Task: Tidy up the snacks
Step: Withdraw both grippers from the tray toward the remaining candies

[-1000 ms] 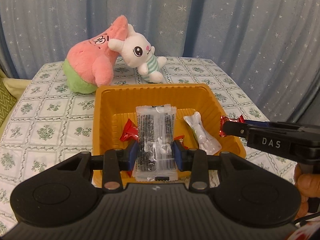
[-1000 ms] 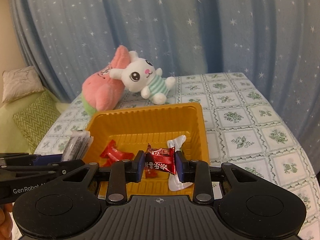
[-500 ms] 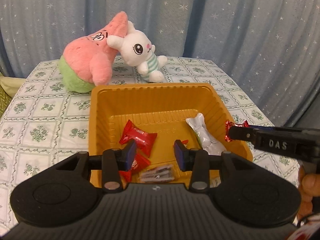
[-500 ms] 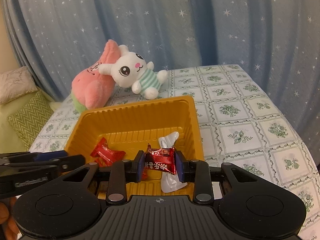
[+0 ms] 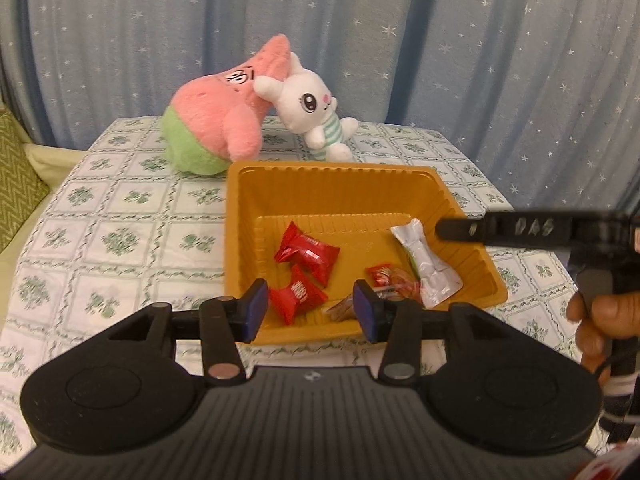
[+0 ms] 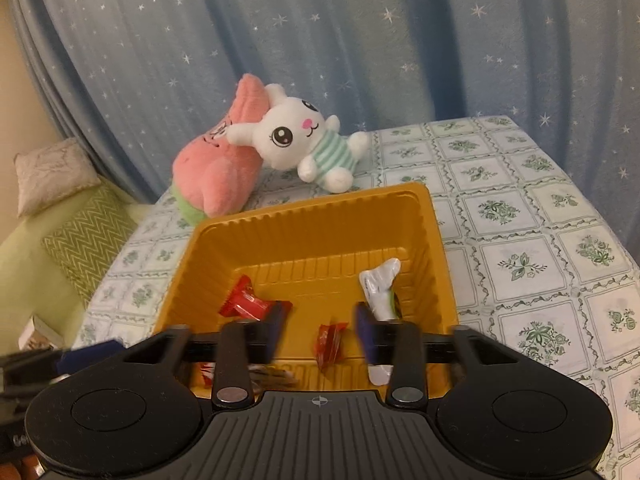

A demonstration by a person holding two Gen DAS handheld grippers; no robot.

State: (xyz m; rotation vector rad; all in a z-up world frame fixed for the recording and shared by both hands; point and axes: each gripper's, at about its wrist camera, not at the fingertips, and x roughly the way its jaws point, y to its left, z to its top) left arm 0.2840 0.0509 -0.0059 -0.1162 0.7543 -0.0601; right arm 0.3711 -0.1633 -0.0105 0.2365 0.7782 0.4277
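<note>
Orange plastic formed the ribbed tray (image 5: pixel 240 216) at the centre of a table covered by a green floral-check cloth (image 5: pixel 120 236), with a star-printed blue curtain (image 5: pixel 440 40) behind. At the far left of the table lay a pink star-shaped plush (image 5: pixel 216 120); a white bunny plush (image 5: pixel 312 108) leaned against its right side, just beyond the tray's far rim.

Inside the tray, from left to right: two red wrapped candies (image 5: pixel 306 251), one behind the other; a brownish packet (image 5: pixel 340 307) at the near wall; a small red sweet (image 5: pixel 382 274); and a white packet (image 5: pixel 424 260) lying along the right wall.

The left gripper (image 5: pixel 306 312) hovered over the tray's near edge. Its jaws had just been opening and stood apart, gripping nothing, with the nearer red candy seen between the pads and lying on the tray floor.

The right gripper (image 6: pixel 320 328) was over the tray's near right part. Its jaws had just been opening and were blurred, clearly parted; a red sweet (image 6: pixel 330 344) sat between them, free of both pads. In the left wrist view this gripper reached in from the right, held by a hand (image 5: pixel 600 320).
</note>
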